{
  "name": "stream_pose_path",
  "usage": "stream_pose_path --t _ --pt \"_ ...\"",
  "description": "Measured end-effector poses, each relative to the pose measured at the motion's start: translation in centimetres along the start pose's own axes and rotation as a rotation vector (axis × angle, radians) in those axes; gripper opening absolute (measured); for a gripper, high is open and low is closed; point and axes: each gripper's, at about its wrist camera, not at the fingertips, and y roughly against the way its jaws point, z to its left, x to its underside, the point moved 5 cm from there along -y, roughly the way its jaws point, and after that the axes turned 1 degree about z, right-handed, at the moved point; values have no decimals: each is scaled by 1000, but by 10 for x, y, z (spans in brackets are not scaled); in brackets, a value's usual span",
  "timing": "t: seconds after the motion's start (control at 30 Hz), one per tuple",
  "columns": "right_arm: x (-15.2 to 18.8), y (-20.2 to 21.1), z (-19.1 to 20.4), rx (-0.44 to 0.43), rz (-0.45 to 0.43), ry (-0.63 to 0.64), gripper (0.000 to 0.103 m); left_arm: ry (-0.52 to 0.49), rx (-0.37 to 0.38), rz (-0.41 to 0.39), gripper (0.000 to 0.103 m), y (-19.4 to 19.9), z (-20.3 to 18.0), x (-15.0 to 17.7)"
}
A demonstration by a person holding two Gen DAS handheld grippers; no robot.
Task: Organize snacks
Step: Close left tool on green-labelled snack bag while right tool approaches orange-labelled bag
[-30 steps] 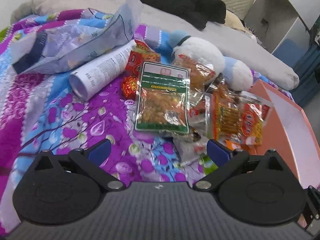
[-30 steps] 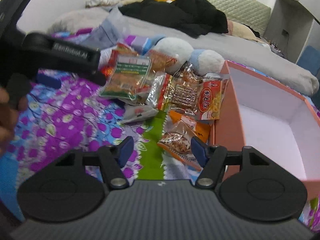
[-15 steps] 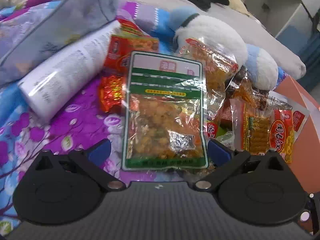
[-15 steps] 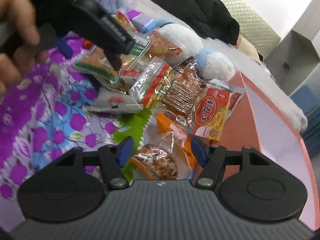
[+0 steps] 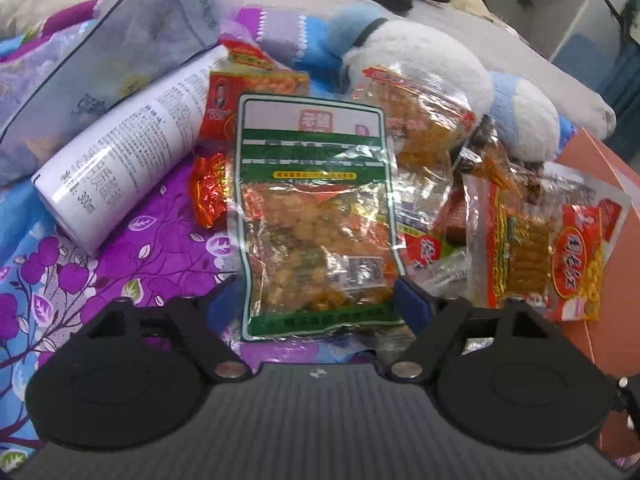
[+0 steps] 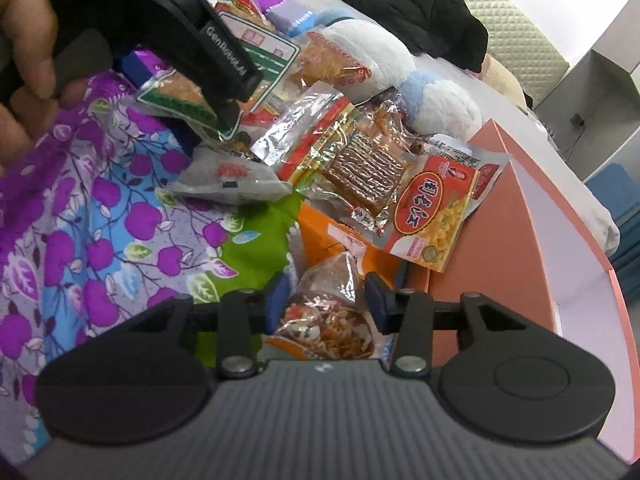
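A pile of snack packets lies on a floral bedspread. My left gripper (image 5: 318, 304) is open, its jaws on either side of the lower end of a green-bordered packet (image 5: 316, 216); this packet also shows in the right wrist view (image 6: 192, 96). My right gripper (image 6: 326, 298) is open around a small clear packet of orange shreds (image 6: 328, 316). A red and yellow corn packet (image 6: 432, 216) and a brown strip packet (image 6: 368, 168) lie beside the pink box (image 6: 520, 240).
A white tube (image 5: 120, 148) and a grey-lilac bag (image 5: 100, 64) lie left of the pile. A white and blue plush toy (image 5: 440, 76) sits behind it. The left gripper body and a hand (image 6: 24, 52) fill the upper left of the right wrist view.
Both grippers moved forward and down into the pile. The left now straddles the green-bordered packet and its jaws have narrowed. The right now straddles the orange-shred packet.
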Motion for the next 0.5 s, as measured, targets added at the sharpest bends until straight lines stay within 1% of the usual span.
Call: stream_pose_path --t 0.03,0.13,0.23,0.4,0.5 --pt "0 1 -1 -2 0 -2 41 -5 4 0 74 2 -1 1" --pt "0 6 -3 -4 -4 -9 38 0 13 14 71 7 -5 6" --pt "1 13 -4 -12 1 -31 35 32 22 23 67 15 -3 11" --pt "7 26 -4 -24 7 -57 34 48 45 50 65 33 -4 25" --pt "11 35 -5 -34 9 -78 34 81 63 59 65 49 -1 36"
